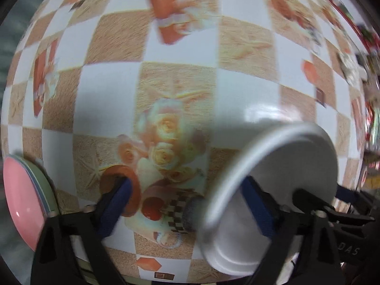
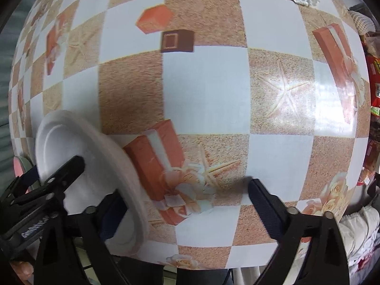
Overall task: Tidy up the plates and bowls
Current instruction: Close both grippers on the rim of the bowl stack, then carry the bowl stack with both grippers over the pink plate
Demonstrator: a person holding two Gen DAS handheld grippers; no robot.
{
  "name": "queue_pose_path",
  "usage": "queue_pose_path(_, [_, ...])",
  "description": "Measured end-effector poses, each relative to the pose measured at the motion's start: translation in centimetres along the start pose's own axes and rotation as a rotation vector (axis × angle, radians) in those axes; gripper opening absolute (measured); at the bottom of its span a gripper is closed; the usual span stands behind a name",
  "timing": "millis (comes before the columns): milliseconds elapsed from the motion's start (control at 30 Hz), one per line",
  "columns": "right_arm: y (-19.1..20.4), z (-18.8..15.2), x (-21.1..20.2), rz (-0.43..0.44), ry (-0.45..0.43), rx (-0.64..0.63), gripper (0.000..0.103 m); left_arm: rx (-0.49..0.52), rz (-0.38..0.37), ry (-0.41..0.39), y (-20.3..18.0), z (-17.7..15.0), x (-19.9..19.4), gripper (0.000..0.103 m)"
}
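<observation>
Left wrist view: my left claw (image 1: 187, 204) gapes, its right finger inside the tilted white plate (image 1: 273, 190), steadying it above the tabletop (image 1: 190, 54). Right claw (image 2: 185, 204) released, empty. Pink plate stack (image 1: 21, 201) waits left.

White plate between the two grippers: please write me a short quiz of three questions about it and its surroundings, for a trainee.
1. True or false: the white plate lies flat on the checkered tablecloth.
2. Multiple choice: the right gripper is A) open, B) shut on the plate, C) out of view.
3. Fill in the blank: at the left edge of the left wrist view, the top plate of the stack is ___ in colour.

Key: 1 false, it is tilted on its edge; 2 A; 3 pink.
</observation>
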State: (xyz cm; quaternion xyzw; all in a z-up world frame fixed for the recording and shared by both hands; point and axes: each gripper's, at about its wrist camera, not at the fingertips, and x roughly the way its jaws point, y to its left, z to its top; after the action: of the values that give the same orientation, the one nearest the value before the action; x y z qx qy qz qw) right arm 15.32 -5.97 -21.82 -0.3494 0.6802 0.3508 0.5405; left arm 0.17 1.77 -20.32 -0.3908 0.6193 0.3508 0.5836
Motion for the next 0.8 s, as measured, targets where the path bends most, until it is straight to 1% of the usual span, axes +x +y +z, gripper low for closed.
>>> queue_pose_path(33, [0.4,-0.1,-0.2,0.015,-0.008,-0.020,0.065,0.031,0.008,-0.011,-0.7,-0.1,-0.3,0.076])
queue_pose_path(67, [0.8,-0.2,-0.4,0.036,-0.014,-0.037,0.049,0.056,0.011,-0.017,-1.3,-0.2,-0.5,0.064])
queue_pose_path(100, [1.2,-0.3,-0.3,0.069,-0.008,-0.048,0.043,0.079,0.009,-0.020,-1.8,-0.2,-0.7,0.058])
queue_pose_path(133, [1.3,-0.3,-0.2,0.094,0.004,-0.048,0.032,0.095,-0.004,-0.014,-2.5,-0.2,-0.8,0.043])
queue_pose_path(167, [1.3,-0.3,0.1,0.132,0.027,-0.036,0.021,0.102,-0.012,-0.006,-3.0,-0.1,-0.8,0.041])
queue_pose_path(200, [1.3,-0.3,0.2,0.146,0.036,-0.023,0.019,0.107,0.009,0.001,-3.3,0.0,-0.8,0.041])
queue_pose_path(267, [1.2,-0.5,0.1,0.136,0.042,-0.019,0.019,0.110,0.018,0.016,-3.7,0.0,-0.7,0.038])
queue_pose_path(333, [1.2,-1.1,-0.1,0.133,0.046,-0.033,0.019,0.119,0.017,0.016,-4.2,-1.1,-0.9,0.038])
queue_pose_path(467, [1.3,-2.2,-0.9,0.123,0.046,-0.059,0.020,0.162,0.048,-0.004,-4.7,-3.0,-1.9,0.038])
queue_pose_path(567, [1.3,-3.1,-1.5,0.131,0.043,-0.059,0.020,0.165,0.056,-0.017,-5.0,-3.7,-2.6,0.038])
queue_pose_path(700, [1.5,-4.7,-2.5,0.132,0.025,-0.081,0.020,0.159,0.060,-0.044,-4.3,-4.6,-4.0,0.038])
queue_pose_path(800, [2.0,-4.9,-2.9,0.138,0.008,-0.078,0.020,0.171,0.069,-0.068,-3.4,-5.1,-4.4,0.038])
